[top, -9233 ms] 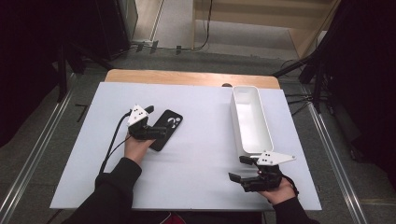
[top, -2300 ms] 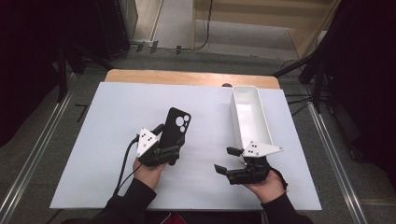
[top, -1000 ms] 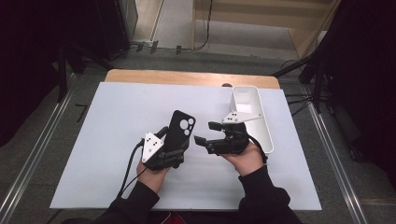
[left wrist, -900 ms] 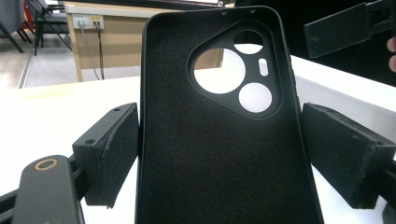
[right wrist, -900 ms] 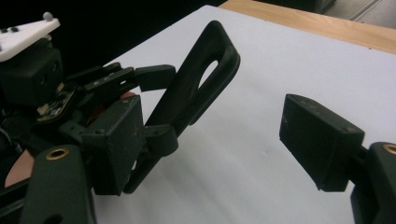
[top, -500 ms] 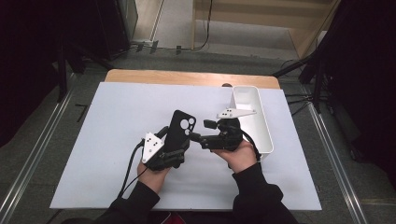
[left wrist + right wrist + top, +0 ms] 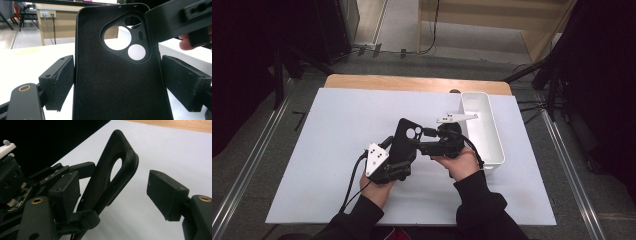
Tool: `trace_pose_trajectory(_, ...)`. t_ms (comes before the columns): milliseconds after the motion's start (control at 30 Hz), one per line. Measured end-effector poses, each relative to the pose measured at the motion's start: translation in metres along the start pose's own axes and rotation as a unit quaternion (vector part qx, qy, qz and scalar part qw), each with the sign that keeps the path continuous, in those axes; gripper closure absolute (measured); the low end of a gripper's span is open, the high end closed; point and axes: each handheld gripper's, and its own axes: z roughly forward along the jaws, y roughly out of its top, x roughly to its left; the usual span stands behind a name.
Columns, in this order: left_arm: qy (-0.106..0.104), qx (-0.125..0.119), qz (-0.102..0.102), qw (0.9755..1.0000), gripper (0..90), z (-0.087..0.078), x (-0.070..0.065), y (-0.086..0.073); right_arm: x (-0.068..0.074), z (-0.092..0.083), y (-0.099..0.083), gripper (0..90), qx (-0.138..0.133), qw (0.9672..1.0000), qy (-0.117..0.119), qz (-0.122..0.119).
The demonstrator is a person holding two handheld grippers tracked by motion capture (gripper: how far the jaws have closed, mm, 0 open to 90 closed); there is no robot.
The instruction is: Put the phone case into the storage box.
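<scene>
A black phone case (image 7: 403, 137) stands tilted above the white table (image 7: 327, 135), its camera cut-out at the top. My left gripper (image 7: 400, 155) is shut on the case's two long edges; in the left gripper view both pads (image 7: 60, 80) press on the case (image 7: 110, 75). From the right, my right gripper (image 7: 422, 141) reaches in level at the case's upper right corner. Its jaws have just been closing. In the right gripper view that corner (image 7: 112, 175) sits between them, with a clear gap to the right pad (image 7: 165, 195).
A long white tray (image 7: 498, 145) lies at the right of the table, just behind my right hand. A wooden strip (image 7: 412, 83) runs along the far edge. The left gripper's cable trails toward the near edge.
My right gripper has moved left from beside the tray to the case's top corner. The left gripper had earlier lifted the case off the table; over the last second it keeps still.
</scene>
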Motion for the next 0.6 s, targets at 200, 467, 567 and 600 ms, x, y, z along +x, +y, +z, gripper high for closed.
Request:
trace_pose_trajectory(200, 0.000, 0.002, -0.010, 0.9999, 13.8, 0.000, -0.001, 0.000, -0.002, 0.007, 0.001, 31.2, 0.006, 0.9998, 0.009, 0.017)
trace_pose_trajectory(467, 0.001, 0.001, -0.012, 0.9999, 13.7, 0.000, -0.002, -0.001, -0.005, 0.013, 0.004, 44.4, 0.014, 0.9992, 0.010, 0.036)
trace_pose_trajectory(567, 0.001, -0.002, -0.015, 0.9999, 13.7, 0.000, -0.002, 0.000, -0.007, 0.015, 0.005, 51.4, 0.013, 0.9987, 0.012, 0.049)
trace_pose_trajectory(600, 0.001, -0.002, -0.014, 0.9999, 13.7, 0.000, -0.002, 0.000, -0.007, 0.016, 0.005, 54.7, 0.016, 0.9979, 0.015, 0.062)
